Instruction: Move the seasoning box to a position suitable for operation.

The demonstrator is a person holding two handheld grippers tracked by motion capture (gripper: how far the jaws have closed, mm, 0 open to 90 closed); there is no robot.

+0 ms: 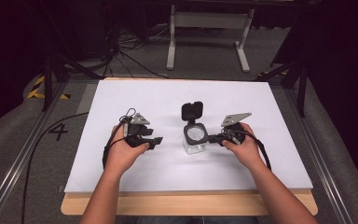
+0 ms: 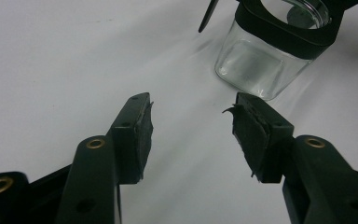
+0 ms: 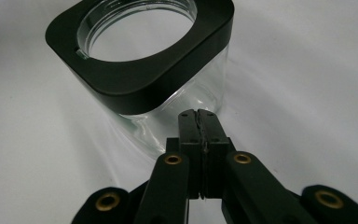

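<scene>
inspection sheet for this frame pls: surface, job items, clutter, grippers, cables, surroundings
Surface: white board on a wooden table, bare.
Job's things: clear glass jar with black collar, hinged lid flipped open; looks empty.
Clutter: nothing seen.
Grippers: left gripper open, short of the jar; right gripper shut on nothing, tips at the jar's wall, contact unclear.
Cables: one black cable trails off the table's left.
Surroundings: grey floor, loose cables, white frame legs behind.

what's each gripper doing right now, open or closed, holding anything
Left gripper: open, jaws apart, nothing between them, short of the glass jar.
Right gripper: closed, jaws pressed together, empty, tips right by the jar's glass wall.
</scene>
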